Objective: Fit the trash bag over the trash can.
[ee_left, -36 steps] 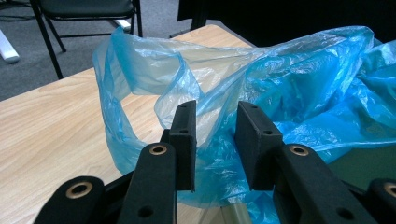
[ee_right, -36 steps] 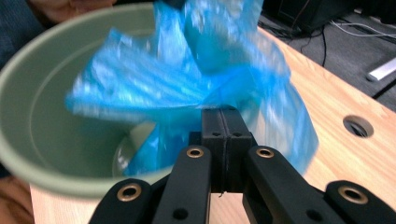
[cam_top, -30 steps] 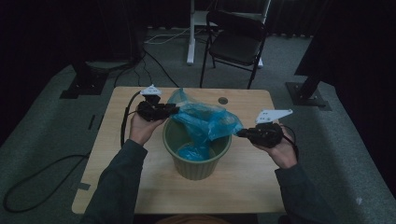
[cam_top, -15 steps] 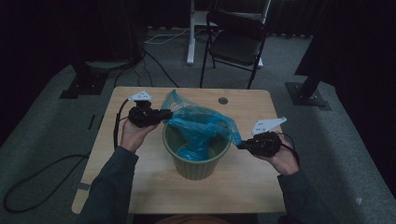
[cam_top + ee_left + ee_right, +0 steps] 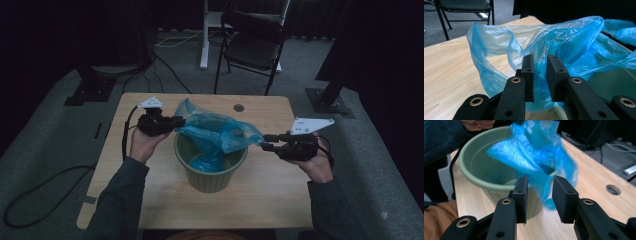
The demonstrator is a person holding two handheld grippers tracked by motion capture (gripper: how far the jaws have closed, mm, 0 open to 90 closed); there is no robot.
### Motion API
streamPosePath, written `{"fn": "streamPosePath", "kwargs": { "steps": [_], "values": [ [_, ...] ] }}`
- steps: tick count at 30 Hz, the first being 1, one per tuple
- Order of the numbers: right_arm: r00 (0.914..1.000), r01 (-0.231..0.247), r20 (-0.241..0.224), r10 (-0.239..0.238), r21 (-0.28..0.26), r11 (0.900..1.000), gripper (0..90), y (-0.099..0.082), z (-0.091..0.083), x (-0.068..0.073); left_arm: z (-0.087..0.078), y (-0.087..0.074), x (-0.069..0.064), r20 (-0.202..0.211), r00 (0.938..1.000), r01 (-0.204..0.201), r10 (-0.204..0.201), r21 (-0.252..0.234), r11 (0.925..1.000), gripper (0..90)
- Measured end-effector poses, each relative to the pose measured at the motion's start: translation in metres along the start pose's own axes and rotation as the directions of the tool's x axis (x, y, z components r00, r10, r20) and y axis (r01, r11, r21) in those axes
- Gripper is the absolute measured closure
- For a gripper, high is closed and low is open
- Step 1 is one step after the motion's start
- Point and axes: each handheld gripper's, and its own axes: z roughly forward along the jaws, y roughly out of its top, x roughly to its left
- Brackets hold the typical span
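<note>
- The left gripper [image 5: 172, 121] is clamped on the left edge of the blue plastic bag [image 5: 215, 131]. In the left gripper view the thin film [image 5: 564, 45] is gathered between the two black jaws, which stand close together.
- The right gripper [image 5: 267, 141] has just been opening. Its jaws are now apart, and in the right gripper view the bag's edge [image 5: 541, 182] hangs blurred in the gap, so I judge it is released and not pressed.
- The bag lies partly inside the green bin [image 5: 212, 172] and partly over its rim. It seems the person holds it from two sides to spread the mouth over the rim as a liner.
- The bin stands upright in the middle of the wooden table [image 5: 150, 200], between both hands.
- The table is light wood, with a round cable hole [image 5: 238, 107] near its far edge.
- Beyond the table stands a black folding chair [image 5: 252, 47] on grey carpet; the room around is dark.
</note>
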Motion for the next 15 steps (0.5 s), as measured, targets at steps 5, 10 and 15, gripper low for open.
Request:
{"fn": "streamPosePath", "kwargs": {
  "steps": [5, 10, 15],
  "values": [
    [0.9992, -0.019, 0.034, 0.021, -0.051, 0.9985, 66.1, 0.007, -0.008, -0.009, 0.002, 0.002, -0.001, -0.006, 1.0, -0.005, 0.005, 0.001, 1.0, 76.8],
    [0.9977, -0.003, 0.067, 0.004, -0.024, 0.9997, 70.5, 0.02, 0.014, -0.012, 0.005, 0.003, -0.001, -0.012, 0.9999, -0.006, 0.006, -0.002, 1.0, 76.8],
    [0.9953, 0.038, 0.088, -0.039, 0.023, 0.999, 75.2, 0.037, 0.046, -0.012, 0.008, 0.004, -0.001, -0.021, 0.9997, -0.012, 0.013, 0.003, 0.9999, 76.9]
  ]
}}
